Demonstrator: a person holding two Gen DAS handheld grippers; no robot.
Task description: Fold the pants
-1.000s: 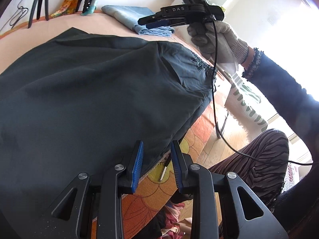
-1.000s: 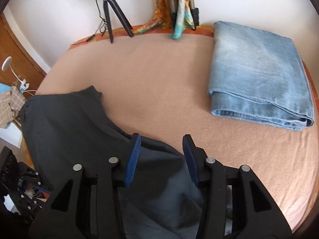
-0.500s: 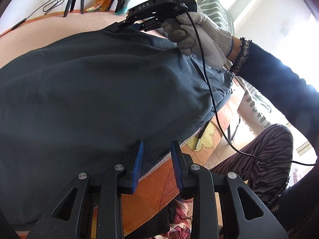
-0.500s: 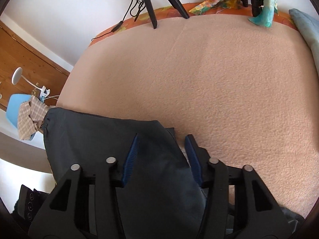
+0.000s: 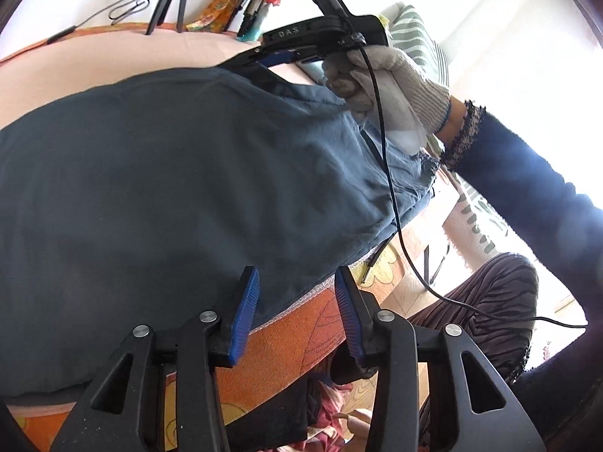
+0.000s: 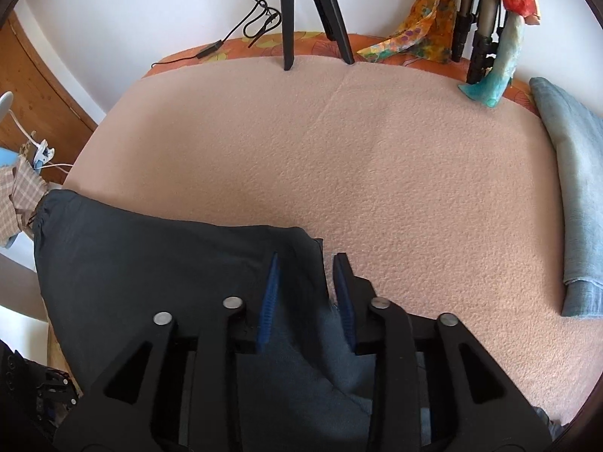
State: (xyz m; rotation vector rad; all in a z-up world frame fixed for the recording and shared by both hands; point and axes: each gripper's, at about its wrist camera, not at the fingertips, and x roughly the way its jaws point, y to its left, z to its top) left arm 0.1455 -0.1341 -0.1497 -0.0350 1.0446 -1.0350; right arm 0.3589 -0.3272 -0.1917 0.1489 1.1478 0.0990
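Currently listed: dark pants (image 5: pixel 169 188) spread on peach blanket (image 6: pixel 377 173). Left gripper (image 5: pixel 297 301), 2 fingers apart, gripping nothing, hem edge passing between blue pads. Right gripper (image 6: pixel 307 290), fingers narrowed around pants corner; firm contact unclear. Folded jeans (image 6: pixel 576 196) well apart, at right.

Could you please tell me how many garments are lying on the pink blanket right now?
2. The dark pants lie at the near left under both grippers, and folded light-blue jeans sit at the far right edge. Anything behind the grippers would be hidden.
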